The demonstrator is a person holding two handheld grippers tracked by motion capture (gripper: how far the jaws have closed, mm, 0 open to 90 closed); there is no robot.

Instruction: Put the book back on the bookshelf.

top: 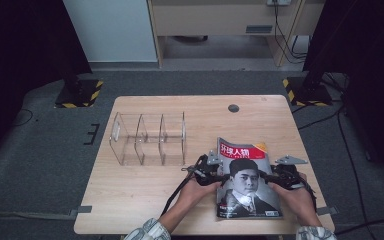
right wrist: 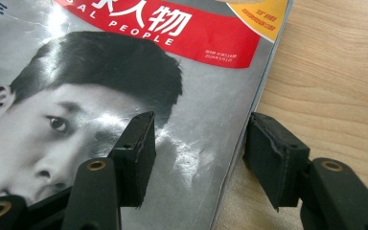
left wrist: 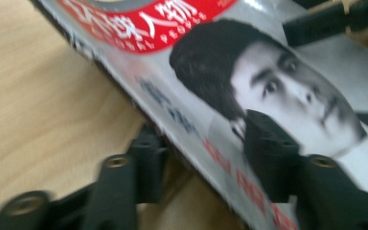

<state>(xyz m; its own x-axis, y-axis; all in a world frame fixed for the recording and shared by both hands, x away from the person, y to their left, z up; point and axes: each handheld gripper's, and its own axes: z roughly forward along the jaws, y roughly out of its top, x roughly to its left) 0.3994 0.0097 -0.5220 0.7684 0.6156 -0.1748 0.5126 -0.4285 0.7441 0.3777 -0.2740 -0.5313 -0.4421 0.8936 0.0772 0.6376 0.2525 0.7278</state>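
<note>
At the far left of the desk (top: 130,200) stands a clear acrylic organizer (top: 147,138) with upright dividers, untouched and well apart from the hands; its slots look a likely home for something flat, though that is only a guess. Moving right, the left tongs (top: 211,176) sit at the left edge of the magazine (top: 247,180), which lies near the desk's front right corner with its cover up. In the left gripper view these tongs (left wrist: 199,143) straddle that edge, one jaw below at desk level and one over the cover, spread partway with a gap showing, so they are not pinching yet. The edge looks lifted off the wood there, which the high view does not reveal. Further right, the right tongs (top: 276,180) meet the opposite edge. The right gripper view shows them (right wrist: 199,153) half spread, one jaw above the glossy cover and the other outside on bare wood, the magazine (right wrist: 139,110) edge between them but unpressed. Holding both long sides probably serves to lift the floppy thing evenly. The high view alone gives the hands' symmetry.
</note>
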